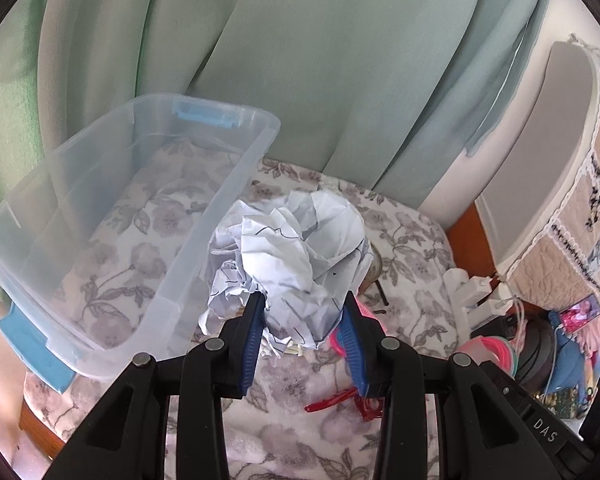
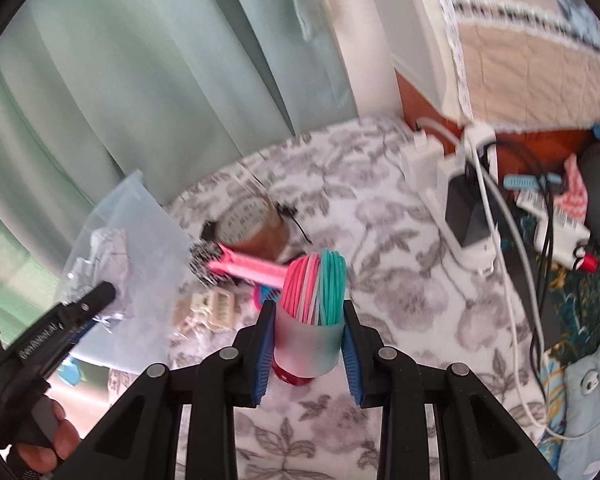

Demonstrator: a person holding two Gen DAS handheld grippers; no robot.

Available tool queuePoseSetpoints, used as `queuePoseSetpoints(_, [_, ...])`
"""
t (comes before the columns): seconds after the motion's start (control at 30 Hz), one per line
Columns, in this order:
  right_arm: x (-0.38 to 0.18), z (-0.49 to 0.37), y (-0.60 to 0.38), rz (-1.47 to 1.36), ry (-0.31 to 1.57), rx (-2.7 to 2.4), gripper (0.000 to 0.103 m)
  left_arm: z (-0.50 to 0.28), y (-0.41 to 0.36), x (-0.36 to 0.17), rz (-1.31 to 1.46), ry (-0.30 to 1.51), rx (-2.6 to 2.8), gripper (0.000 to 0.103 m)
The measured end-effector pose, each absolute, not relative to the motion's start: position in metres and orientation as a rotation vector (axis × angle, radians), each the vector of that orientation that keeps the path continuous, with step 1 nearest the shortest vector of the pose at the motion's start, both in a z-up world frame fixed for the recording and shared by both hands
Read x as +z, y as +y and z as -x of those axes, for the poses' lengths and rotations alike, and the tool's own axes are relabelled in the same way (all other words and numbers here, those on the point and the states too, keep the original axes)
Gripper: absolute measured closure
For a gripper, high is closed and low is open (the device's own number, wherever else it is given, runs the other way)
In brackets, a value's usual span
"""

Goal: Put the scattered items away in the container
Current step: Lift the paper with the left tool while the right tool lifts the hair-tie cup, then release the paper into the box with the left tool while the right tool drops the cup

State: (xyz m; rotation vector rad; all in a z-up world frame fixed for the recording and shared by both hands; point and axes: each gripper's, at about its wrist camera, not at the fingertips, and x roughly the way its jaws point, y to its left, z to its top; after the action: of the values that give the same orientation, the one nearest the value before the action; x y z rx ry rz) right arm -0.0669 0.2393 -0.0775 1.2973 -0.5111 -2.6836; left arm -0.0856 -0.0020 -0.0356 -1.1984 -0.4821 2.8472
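Left wrist view: my left gripper (image 1: 303, 305) pinches a ball of crumpled paper (image 1: 292, 256) just right of the clear container (image 1: 204, 216), beside its near long wall. My right gripper (image 2: 309, 316) clamps a spool of pink and teal cord (image 2: 312, 312), farther right of that container. I judge each load should clear the rim, then come well inside before I let go, so neither snags the wall.

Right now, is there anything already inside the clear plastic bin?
No, the clear plastic bin is empty in the left wrist view; only the floral cloth beneath shows through its bottom.
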Motion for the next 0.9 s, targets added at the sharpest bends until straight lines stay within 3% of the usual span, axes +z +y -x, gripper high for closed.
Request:
queuePoseSetpoints(0.53, [0.020, 0.061, 0.149, -1.031, -0.271, -2.701, 0.070, 0.065, -0.077, 0.021, 0.974, -0.642, 2.907, 0.067])
queuePoseSetpoints(0.9, [0.055, 0.067, 0.079, -0.898, -0.154, -2.610, 0.070, 0.058, -0.134, 0.047, 0.918, -0.679, 3.023, 0.067])
